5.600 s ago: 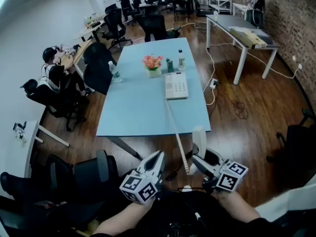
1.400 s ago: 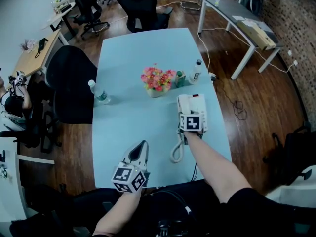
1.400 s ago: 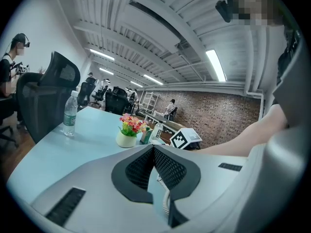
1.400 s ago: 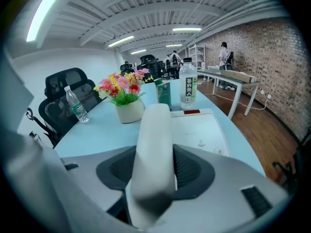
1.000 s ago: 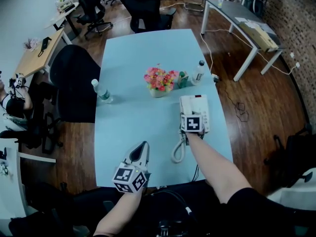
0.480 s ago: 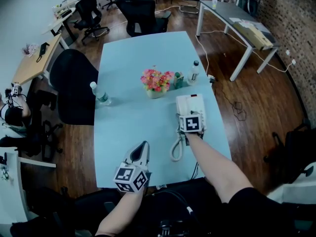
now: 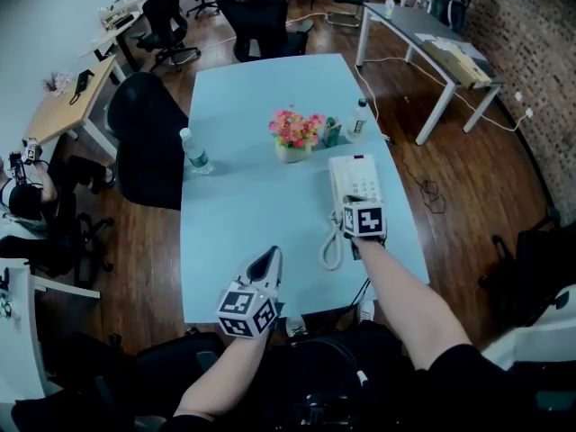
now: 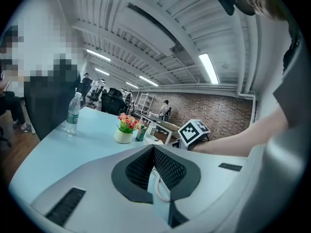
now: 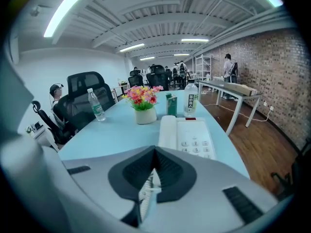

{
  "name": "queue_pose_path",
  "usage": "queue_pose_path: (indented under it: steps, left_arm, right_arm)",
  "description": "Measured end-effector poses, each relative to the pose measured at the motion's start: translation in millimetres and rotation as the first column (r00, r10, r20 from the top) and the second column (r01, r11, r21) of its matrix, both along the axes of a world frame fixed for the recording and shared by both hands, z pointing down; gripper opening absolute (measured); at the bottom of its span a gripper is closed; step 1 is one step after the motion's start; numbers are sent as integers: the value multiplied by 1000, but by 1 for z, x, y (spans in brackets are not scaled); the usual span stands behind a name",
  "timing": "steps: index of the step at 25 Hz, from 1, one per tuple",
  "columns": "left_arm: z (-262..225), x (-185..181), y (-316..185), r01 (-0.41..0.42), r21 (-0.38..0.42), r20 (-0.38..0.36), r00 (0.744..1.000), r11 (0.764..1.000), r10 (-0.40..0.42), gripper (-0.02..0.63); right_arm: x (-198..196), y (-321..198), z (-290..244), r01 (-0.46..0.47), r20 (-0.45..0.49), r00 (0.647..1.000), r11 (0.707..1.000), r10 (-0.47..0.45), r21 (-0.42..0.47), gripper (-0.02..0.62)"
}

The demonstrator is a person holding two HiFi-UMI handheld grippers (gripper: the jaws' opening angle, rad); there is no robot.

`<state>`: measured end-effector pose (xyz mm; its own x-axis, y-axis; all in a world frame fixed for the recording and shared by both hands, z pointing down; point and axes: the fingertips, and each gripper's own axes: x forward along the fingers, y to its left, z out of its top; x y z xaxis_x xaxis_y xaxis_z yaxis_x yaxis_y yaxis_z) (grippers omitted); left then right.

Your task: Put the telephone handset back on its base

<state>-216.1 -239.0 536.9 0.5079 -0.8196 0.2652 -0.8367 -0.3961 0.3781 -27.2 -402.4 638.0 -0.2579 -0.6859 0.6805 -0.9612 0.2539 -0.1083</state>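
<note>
The white telephone base (image 7: 358, 176) lies on the light blue table (image 7: 243, 205), near its right edge. The handset (image 7: 339, 180) rests along the base's left side, seen in the right gripper view as a handset (image 9: 168, 128) beside the keypad (image 9: 196, 143). The coiled cord (image 7: 331, 247) loops on the table in front. My right gripper (image 7: 355, 203) hovers just behind the phone, shut and holding nothing (image 9: 155, 150). My left gripper (image 7: 269, 261) hangs over the table's near edge, its jaws also shut and bare (image 8: 153, 147).
A pot of flowers (image 7: 294, 135), a green carton (image 7: 331, 134) and a bottle (image 7: 358, 120) stand beyond the phone. A water bottle (image 7: 194, 152) stands at the table's left edge beside a black chair (image 7: 144, 142). A grey desk (image 7: 432, 39) stands far right.
Earlier my right gripper carried the handset in the air near me; now the handset lies on the base. Over the last second both grippers have stayed roughly where they were.
</note>
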Motion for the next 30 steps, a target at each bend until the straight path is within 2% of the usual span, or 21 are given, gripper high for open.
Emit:
queue_pose_path:
  steps: [6,11,14,19,21,25,30]
  left_arm:
    - [-4,-6,39,50,-1,26,998,999,-50,-5]
    - [-15,23,71,89,8,38,995,996,-90,-5]
    - [-22,55,95,92,9,21,996,996,-92,-4]
    - [-24,111,140,81,-30,-50,995,996,-82,-4]
    - [-22,131,156,72,-48,-74,994,996,-75,-5]
    - [-19,166,185,42,-60,-77,996,997,-47,-5]
    - [-17,197,207,27,-53,-64,997,998,-30,-5]
  right_arm:
    - [-3,38,-26,40,110,993,999,-44,32,12]
    - [14,87,-72,85,248,963,992,-107,98,12]
    - [33,129,-105,124,345,923,981,-170,152,12]
    - [77,221,-132,186,503,822,960,-268,208,12]
    - [100,257,-130,196,525,806,960,-274,200,12]
    - [132,305,-120,194,535,801,962,-268,192,12]
    - [133,332,-120,247,530,783,945,-325,215,11]
